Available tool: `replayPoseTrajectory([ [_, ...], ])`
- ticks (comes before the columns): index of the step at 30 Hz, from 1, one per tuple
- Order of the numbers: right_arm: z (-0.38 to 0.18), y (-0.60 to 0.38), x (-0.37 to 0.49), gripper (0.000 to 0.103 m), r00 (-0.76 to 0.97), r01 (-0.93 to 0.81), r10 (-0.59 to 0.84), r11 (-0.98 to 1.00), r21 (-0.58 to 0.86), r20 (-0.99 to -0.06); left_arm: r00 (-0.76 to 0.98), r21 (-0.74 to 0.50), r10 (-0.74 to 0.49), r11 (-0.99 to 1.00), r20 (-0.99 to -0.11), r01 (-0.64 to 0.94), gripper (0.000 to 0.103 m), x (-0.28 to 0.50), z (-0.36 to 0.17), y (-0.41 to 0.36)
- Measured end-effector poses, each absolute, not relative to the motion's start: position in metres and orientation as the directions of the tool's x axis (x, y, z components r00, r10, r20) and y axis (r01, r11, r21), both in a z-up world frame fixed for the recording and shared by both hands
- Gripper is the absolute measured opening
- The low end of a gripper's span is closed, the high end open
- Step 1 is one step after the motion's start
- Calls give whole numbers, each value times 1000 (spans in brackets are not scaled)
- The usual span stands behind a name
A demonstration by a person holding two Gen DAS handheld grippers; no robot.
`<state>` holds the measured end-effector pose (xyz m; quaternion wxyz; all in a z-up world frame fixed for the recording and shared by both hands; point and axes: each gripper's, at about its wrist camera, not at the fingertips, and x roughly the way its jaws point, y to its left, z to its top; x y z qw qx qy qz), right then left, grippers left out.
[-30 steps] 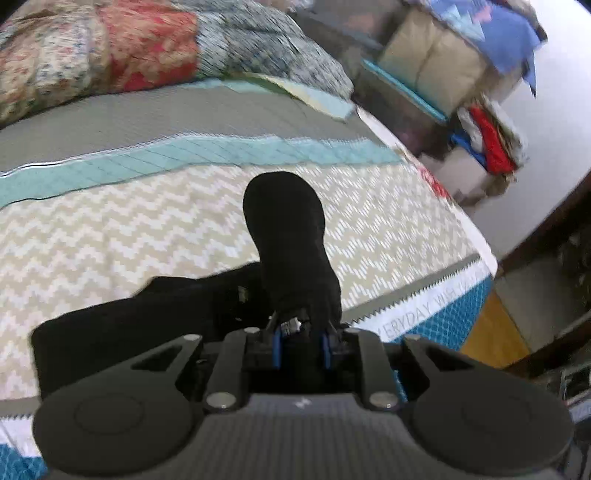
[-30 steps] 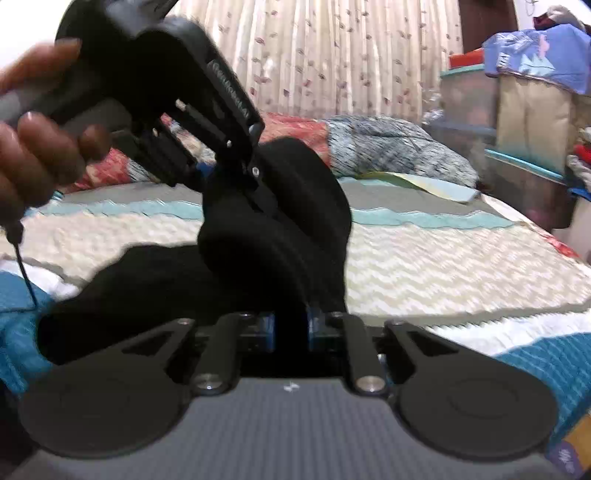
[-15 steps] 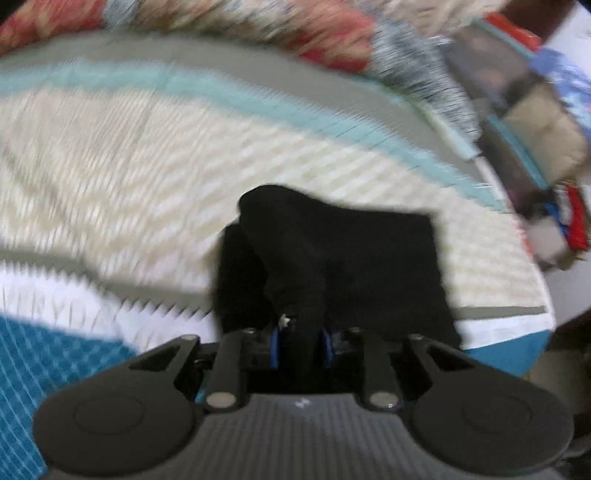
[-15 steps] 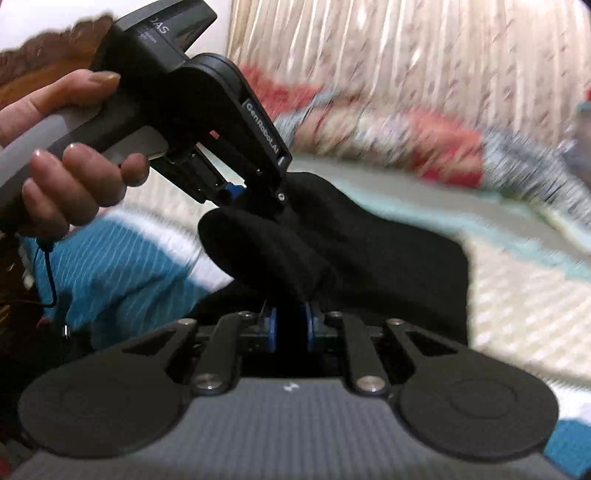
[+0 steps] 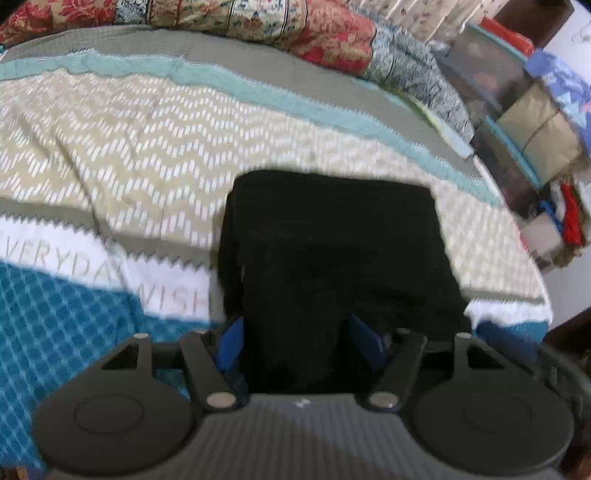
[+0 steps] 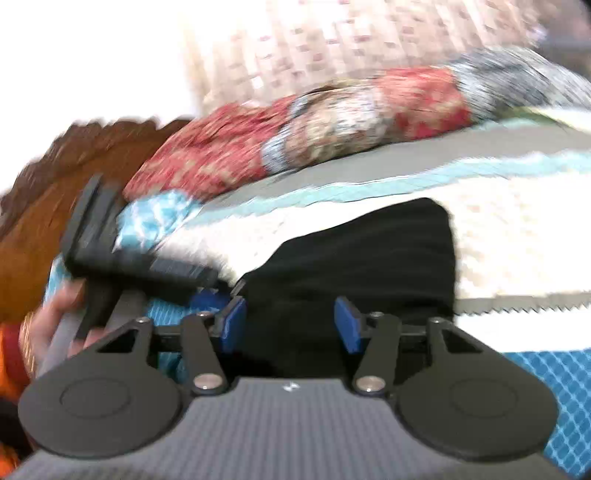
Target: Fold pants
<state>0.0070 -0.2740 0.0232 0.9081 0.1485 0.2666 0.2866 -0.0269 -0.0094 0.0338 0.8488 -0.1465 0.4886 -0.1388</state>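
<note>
Mostly bed: we see the chevron bedspread (image 5: pixel 129 147) filling both views, its teal bands curving off under the fisheye and the lettering near the front edge cut short by the pants. Patchwork quilt (image 5: pixel 258 18) bunched along the far side; stacked storage bins (image 5: pixel 517 110) at the right margin, contents too smeared to name.

Black pants (image 5: pixel 332 251) lie on the bedspread as a flat, roughly square folded block, their near edge hidden behind the gripper body in both views. No seams or waistband can be made out; the cloth reads as solid black.

Right wrist view is heavily motion-blurred. Left gripper (image 6: pixel 207 291) shows there at the left, held in the person's hand (image 6: pixel 55 321), outline soft.

Left gripper, own view (image 5: pixel 295 339): blue pads (image 5: pixel 229 343) spread wide, pants edge between them, possibly brushing the left pad, though we cannot be sure. Right gripper (image 6: pixel 290 323): pads (image 6: pixel 347 325) likewise parted, dark cloth between, not pinched.

Against half a second ago: both tongs were then clamped on a raised hump of cloth; now both have released, and the hump has dropped flat onto the folded stack.
</note>
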Motion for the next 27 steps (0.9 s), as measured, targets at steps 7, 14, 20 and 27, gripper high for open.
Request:
replayPoseTrajectory([
  [7, -22, -277, 11, 35, 665, -256, 486, 862, 438, -567, 469, -406, -387, 912, -794, 65, 79, -48, 8, -4],
  [14, -21, -288, -7, 38, 669, -242, 488, 856, 457, -560, 489, -405, -386, 912, -783, 72, 84, -50, 21, -2],
  [20, -11, -317, -6, 44, 735, -187, 472, 831, 523, -488, 544, -424, -387, 904, -745, 62, 94, -50, 40, 18],
  [27, -19, -333, 3, 68, 767, -98, 451, 786, 611, -457, 517, -427, -378, 904, -768, 27, 98, -30, 37, 9],
])
